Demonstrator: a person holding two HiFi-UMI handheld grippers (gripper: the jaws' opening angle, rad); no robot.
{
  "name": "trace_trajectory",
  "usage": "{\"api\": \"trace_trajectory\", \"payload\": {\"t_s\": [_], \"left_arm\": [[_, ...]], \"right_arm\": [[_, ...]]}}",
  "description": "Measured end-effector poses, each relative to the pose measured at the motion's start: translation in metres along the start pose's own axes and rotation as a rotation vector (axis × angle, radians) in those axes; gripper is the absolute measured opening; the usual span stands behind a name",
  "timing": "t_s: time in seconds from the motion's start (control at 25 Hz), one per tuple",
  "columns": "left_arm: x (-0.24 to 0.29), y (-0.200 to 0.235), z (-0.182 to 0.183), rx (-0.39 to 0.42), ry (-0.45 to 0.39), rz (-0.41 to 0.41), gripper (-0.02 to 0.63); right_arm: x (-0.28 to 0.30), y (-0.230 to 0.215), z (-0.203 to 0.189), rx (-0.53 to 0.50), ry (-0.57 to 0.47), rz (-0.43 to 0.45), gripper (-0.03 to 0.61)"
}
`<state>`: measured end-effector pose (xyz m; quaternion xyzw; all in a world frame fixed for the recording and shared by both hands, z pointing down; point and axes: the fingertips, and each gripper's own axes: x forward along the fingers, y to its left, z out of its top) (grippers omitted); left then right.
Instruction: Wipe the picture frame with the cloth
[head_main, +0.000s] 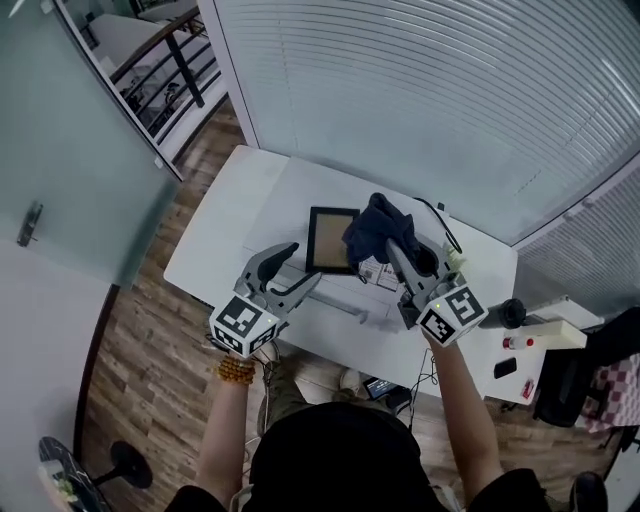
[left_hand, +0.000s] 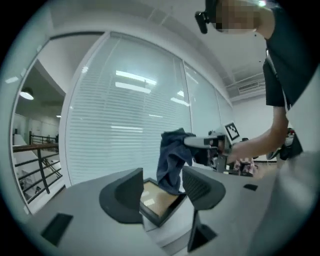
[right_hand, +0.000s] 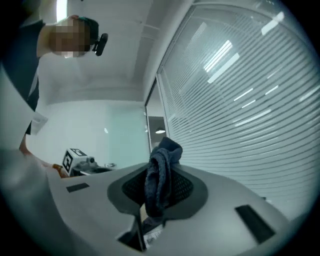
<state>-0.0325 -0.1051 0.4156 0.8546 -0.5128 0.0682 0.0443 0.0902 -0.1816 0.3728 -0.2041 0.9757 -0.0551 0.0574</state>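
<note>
The black picture frame (head_main: 328, 240) with a tan face lies flat on the white table (head_main: 230, 220). A dark blue cloth (head_main: 375, 228) hangs bunched from my right gripper (head_main: 392, 245), which is shut on it; its lower folds dangle over the frame's right side. In the right gripper view the cloth (right_hand: 160, 182) fills the gap of that gripper (right_hand: 159, 192). My left gripper (head_main: 308, 263) stands open, raised near the frame's near-left corner. In the left gripper view the frame (left_hand: 156, 200) shows between its spread jaws (left_hand: 162, 187), with no pad pressing on it, and the cloth (left_hand: 172, 160) hangs beyond.
Behind the right gripper lie a black round object (head_main: 426, 262), a labelled box (head_main: 374, 272) and a black cable (head_main: 445, 228). A side surface (head_main: 545, 335) at the right carries small items. White blinds (head_main: 430, 90) back the table; a glass door (head_main: 70, 150) is at left.
</note>
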Motion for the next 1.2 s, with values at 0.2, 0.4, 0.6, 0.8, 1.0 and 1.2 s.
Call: {"api": "trace_trajectory", "payload": {"t_s": [0.2, 0.4, 0.6, 0.8, 1.0, 1.2], "left_arm": [[-0.019, -0.014, 0.023, -0.010, -0.179, 0.214, 0.031], [-0.019, -0.021, 0.003, 0.022, -0.122, 0.404, 0.011], [-0.013, -0.032, -0.008, -0.005, -0.107, 0.395, 0.011], [-0.011, -0.034, -0.009, -0.003, -0.105, 0.385, 0.011], [-0.009, -0.035, -0.009, -0.003, -0.102, 0.383, 0.011], [-0.009, -0.034, -0.009, -0.001, -0.105, 0.382, 0.011]], "right_arm": [[-0.029, 0.022, -0.008, -0.232, 0.012, -0.120, 0.046], [-0.039, 0.029, -0.022, -0.288, 0.044, -0.122, 0.044], [-0.048, 0.031, -0.030, -0.265, 0.057, -0.116, 0.044], [-0.056, 0.027, -0.038, -0.244, 0.067, -0.123, 0.044], [-0.058, 0.027, -0.040, -0.205, 0.064, -0.125, 0.044], [-0.060, 0.023, -0.042, -0.195, 0.062, -0.137, 0.044]]}}
